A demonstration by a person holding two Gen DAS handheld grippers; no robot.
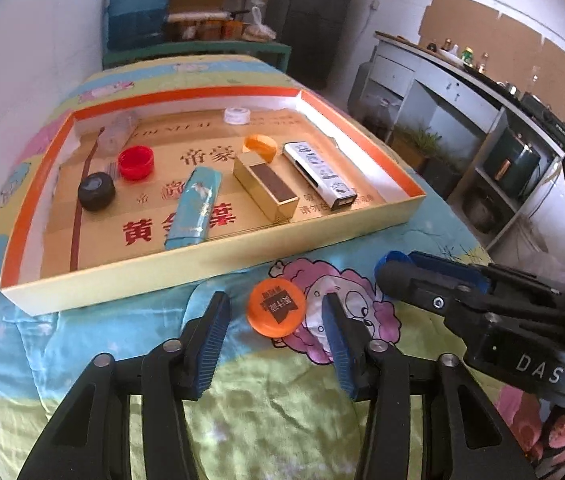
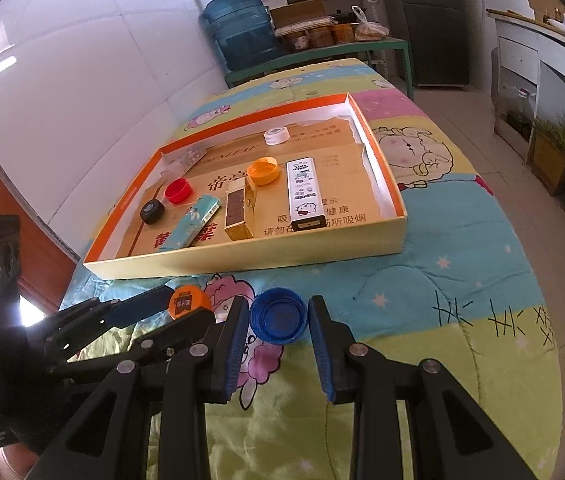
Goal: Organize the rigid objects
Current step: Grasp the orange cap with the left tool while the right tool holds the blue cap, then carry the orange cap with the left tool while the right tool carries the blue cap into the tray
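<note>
An orange cap (image 1: 276, 309) lies on the quilt between the open fingers of my left gripper (image 1: 276, 312); it also shows in the right wrist view (image 2: 188, 301). A blue cap (image 2: 278, 316) lies open side up between the fingers of my right gripper (image 2: 279, 312), which stand close on both sides without clearly touching it; a sliver of it shows in the left wrist view (image 1: 392, 259). The yellow tray (image 1: 218, 270) with an orange rim holds a teal box (image 1: 194, 208), a gold box (image 1: 266, 190), a white box (image 1: 320, 174) and several caps.
The tray (image 2: 250, 258) sits on a cartoon quilt (image 2: 422, 288) over a table. A white wall is on the left. A blue water jug (image 2: 242, 28), shelves and a grey counter (image 1: 442, 84) stand beyond. The floor drops away on the right.
</note>
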